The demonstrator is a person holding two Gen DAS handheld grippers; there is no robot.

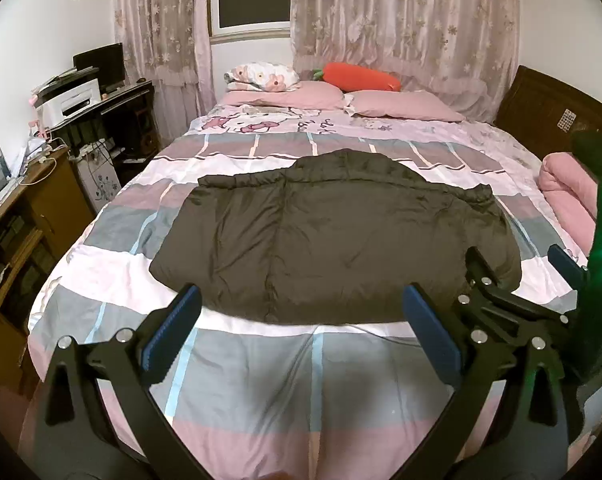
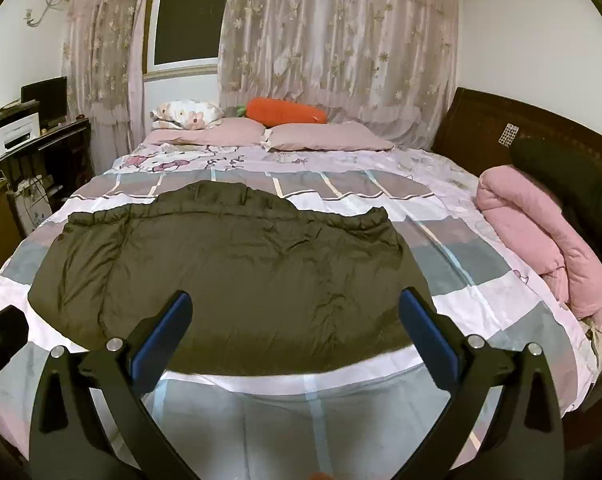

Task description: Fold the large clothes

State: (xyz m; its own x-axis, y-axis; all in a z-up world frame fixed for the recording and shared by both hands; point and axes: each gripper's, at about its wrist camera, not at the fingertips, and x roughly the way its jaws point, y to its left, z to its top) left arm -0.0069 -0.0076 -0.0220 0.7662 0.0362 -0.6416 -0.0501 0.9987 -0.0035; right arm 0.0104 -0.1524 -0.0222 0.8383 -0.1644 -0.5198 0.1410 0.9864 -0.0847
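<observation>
Dark puffy quilted jacket [image 1: 333, 236] spread flat mid-bed on checked cotton bedsheet [image 1: 241, 380], left gripper [image 1: 301, 328] spread wide, empty, right gripper [image 2: 297, 332] likewise at jacket hem, plush orange carrot [image 2: 287, 112] at 12 o'clock

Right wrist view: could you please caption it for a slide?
Open right gripper hovers over a dark puffer jacket spread on the bed.

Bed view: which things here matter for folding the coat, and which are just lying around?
For the job: dark padded jacket, left gripper, right gripper.

Just lying about: carrot plush, pink pillows, rolled pink quilt, printer.
</observation>
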